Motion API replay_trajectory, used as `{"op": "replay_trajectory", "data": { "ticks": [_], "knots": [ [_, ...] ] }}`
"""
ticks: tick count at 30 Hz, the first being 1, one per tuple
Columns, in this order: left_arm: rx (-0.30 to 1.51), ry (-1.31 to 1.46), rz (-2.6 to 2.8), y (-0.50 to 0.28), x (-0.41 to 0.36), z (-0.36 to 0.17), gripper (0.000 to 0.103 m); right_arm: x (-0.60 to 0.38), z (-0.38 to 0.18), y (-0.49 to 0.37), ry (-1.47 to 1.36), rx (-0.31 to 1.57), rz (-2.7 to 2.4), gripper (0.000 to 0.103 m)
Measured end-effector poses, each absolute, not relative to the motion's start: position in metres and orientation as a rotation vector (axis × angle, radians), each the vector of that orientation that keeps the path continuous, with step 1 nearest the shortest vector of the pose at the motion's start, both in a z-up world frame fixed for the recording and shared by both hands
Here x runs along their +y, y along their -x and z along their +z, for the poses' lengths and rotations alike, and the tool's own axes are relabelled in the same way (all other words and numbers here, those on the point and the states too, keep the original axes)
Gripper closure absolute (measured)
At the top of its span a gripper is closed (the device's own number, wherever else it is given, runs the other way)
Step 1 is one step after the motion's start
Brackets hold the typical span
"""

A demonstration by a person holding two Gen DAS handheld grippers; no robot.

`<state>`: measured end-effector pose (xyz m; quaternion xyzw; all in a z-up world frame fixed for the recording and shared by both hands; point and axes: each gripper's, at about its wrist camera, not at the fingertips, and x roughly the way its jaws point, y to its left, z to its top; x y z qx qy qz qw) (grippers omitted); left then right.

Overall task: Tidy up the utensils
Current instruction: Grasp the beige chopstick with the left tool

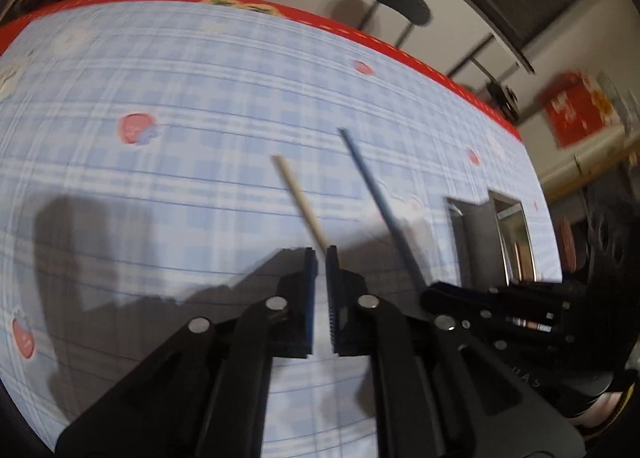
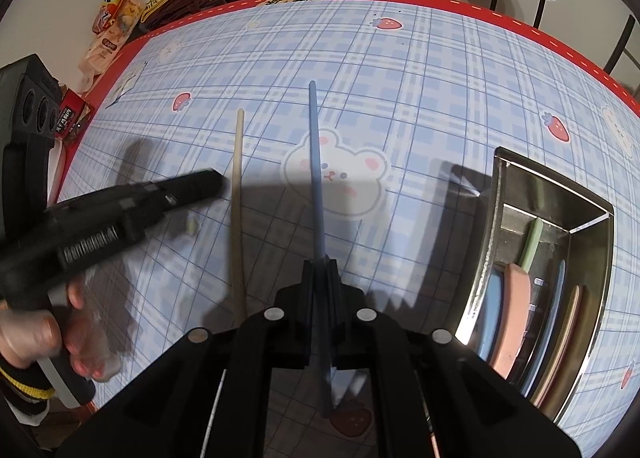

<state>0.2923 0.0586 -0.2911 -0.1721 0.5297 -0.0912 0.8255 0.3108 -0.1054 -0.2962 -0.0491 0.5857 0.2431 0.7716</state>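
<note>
Left gripper (image 1: 321, 254) pinched a slim cream chopstick (image 1: 298, 204), right gripper (image 2: 320, 268) clamped a slim blue chopstick (image 2: 315, 162), rectangular steel tray (image 2: 486, 258) near the table's right edge

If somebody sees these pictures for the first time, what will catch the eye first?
First comes the blue stick, clamped in the right gripper and pointing away over the checked cloth. Just left of it is a beige stick, with the left gripper close at its side. At the right stands a steel tray holding pastel utensils.
</note>
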Motion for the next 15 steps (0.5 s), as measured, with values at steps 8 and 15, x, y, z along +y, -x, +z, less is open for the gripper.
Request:
{"op": "replay_trajectory", "data": {
  "ticks": [8, 15],
  "knots": [
    [1.112, 0.267, -0.189, -0.295, 0.032, -0.286, 0.070, -0.106, -0.295, -0.309, 0.110, 1.264, 0.532, 0.096],
    [1.108, 0.079, -0.141, -0.296, 0.018, -0.286, 0.084, -0.106, -0.296, -0.309, 0.111, 1.262, 0.532, 0.096]
  ]
}}
